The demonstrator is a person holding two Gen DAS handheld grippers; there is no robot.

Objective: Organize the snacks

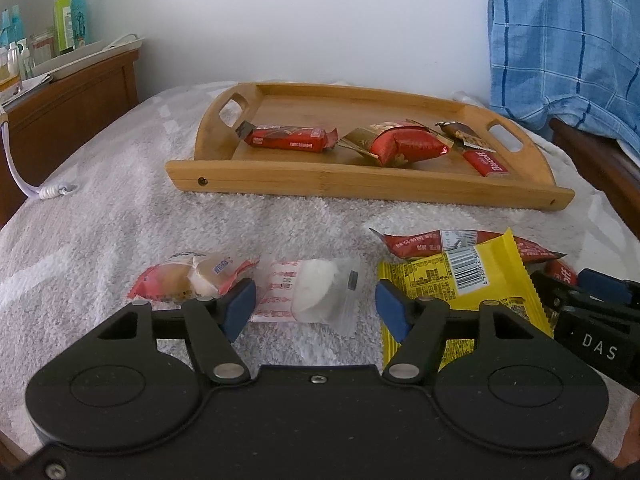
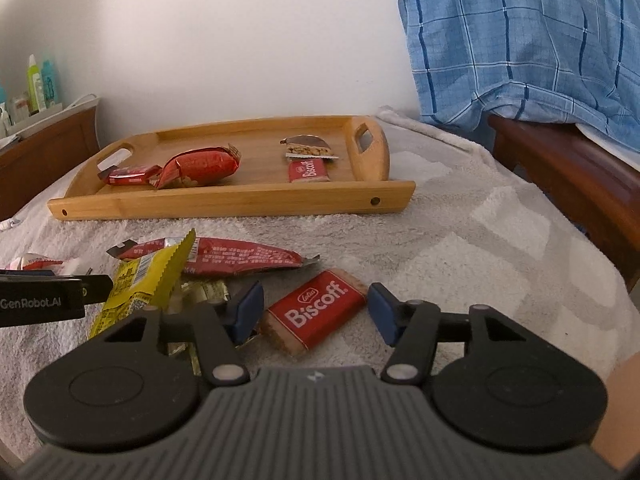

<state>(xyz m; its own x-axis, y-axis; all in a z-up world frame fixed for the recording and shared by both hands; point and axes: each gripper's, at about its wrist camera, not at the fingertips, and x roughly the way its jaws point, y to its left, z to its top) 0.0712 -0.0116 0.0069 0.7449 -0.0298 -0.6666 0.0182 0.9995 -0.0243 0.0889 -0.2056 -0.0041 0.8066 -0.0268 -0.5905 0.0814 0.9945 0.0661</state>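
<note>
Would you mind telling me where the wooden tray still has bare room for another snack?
The wooden tray is bare along its far half and between the crumpled red packet and small red Biscoff biscuit. The towel's near left, around the yellow wrapper, is crowded.

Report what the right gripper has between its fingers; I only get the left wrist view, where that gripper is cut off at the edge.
Observer: A small red rectangular Biscoff biscuit packet lies flat on the white towel, between the blue pads of the right gripper.
Operator: Say whether it is gripped.
Observer: Not gripped; a gap shows beside the right-hand pad.
Operator: Name anything crowding it.
Observer: A crumpled gold foil wrapper lies by the other pad, partly under the yellow plastic wrapper.
</note>
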